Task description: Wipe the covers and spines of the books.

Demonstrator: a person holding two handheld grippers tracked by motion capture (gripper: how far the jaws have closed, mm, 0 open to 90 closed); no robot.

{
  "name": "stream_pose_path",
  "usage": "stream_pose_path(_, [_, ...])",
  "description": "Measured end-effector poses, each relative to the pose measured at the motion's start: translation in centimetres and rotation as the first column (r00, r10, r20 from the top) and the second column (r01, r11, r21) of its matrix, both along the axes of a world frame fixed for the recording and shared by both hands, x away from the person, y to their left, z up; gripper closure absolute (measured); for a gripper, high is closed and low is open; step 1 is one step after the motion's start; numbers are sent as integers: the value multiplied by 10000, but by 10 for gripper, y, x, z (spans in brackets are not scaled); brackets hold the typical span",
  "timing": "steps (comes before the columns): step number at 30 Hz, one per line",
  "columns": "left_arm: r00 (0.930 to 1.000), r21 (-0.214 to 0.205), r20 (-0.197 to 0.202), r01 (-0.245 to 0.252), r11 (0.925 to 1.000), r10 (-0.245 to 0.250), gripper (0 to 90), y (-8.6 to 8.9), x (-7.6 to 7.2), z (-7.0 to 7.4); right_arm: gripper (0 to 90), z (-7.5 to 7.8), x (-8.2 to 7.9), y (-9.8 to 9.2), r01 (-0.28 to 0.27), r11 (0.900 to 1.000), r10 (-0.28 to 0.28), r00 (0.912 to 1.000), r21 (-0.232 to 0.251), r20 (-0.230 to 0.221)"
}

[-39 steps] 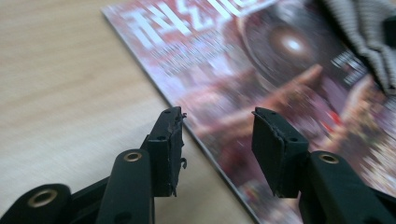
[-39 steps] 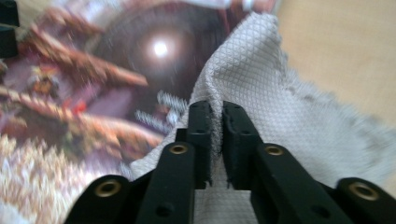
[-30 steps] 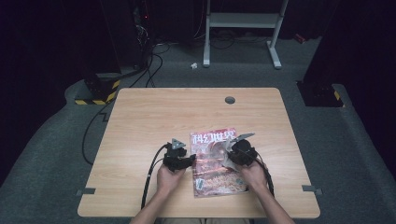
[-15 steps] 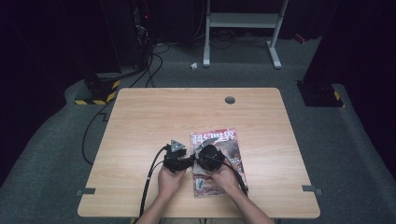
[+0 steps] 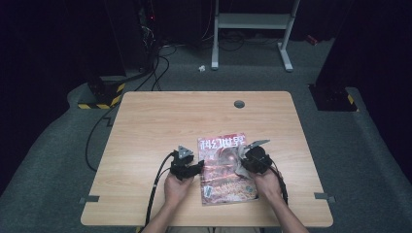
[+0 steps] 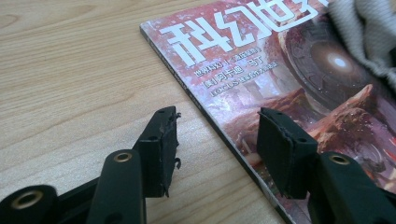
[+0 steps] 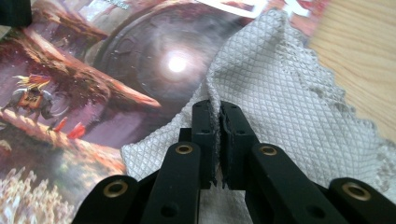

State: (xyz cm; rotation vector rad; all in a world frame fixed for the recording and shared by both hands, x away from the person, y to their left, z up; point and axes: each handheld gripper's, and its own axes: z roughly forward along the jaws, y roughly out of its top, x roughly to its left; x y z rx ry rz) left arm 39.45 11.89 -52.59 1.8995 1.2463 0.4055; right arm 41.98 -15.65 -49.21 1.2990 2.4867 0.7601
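Note:
A magazine (image 5: 226, 170) with a red cover and white title lies flat on the wooden table (image 5: 160, 126), near its front edge. My right gripper (image 7: 218, 121) is shut on a fold of a white woven cloth (image 7: 280, 102), which rests on the magazine's right side (image 7: 116, 74). My left gripper (image 6: 217, 140) sits low at the magazine's left edge (image 6: 261, 70). Its jaws have just been opening and stand apart astride that edge, the pads not pressing on it. The high view shows the left gripper (image 5: 198, 166) and the right gripper (image 5: 243, 162) on either side of the cover.
A round grommet hole (image 5: 239, 104) sits in the table's far half. A black cable (image 5: 158, 179) trails from the left gripper over the front edge. Behind the table stand a white frame (image 5: 252, 22) and a black-and-yellow striped base (image 5: 99, 99).
The right gripper swept the cloth left across the cover to its middle, then back to the right side. The left hand stayed at the magazine's left edge.

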Motion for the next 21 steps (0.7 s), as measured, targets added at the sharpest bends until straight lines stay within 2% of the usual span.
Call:
stream_pose_path(2, [10000, 40, 10, 35, 10000, -35, 470, 0, 0, 0, 848, 0, 1, 14, -332, 9994, 332, 9994, 5, -80])
stream_pose_path(5, [10000, -28, -12, 28, 10000, -28, 470, 0, 0, 0, 848, -1, -1, 45, -1039, 9946, 1039, 9945, 40, -97])
stream_pose_path(9, [10000, -28, -24, 19, 10000, -19, 470, 0, 0, 0, 848, -3, -7, 100, -2218, 9750, 2218, 9751, 172, -11])
stream_pose_path(11, [10000, -72, -45, -17, 10000, 17, 484, 1, 0, 0, 848, -2, -11, 114, -2594, 9651, 2603, 9653, -350, 216])
stream_pose_path(12, [10000, -108, -55, -4, 9999, 4, 483, 1, 0, 0, 847, -2, -11, 115, -2663, 9631, 2673, 9633, -389, 240])
stream_pose_path(14, [10000, -85, -47, 14, 10000, -14, 477, 1, 0, 0, 847, -3, -6, 104, -2557, 9667, 2557, 9668, 112, 18])
stream_pose_path(16, [10000, -64, -32, 25, 10000, -25, 478, 1, 0, 0, 848, -2, -3, 86, -2187, 9756, 2190, 9756, -198, 168])
stream_pose_path(19, [10000, -48, -26, 21, 10000, -21, 478, 1, 0, 0, 847, -1, 6, 44, -1073, 9937, 1079, 9940, -321, 186])
stream_pose_path(21, [10000, -42, -23, 22, 10000, -22, 477, 1, 0, 0, 848, 0, 11, 11, -299, 9995, 300, 9995, -108, 55])
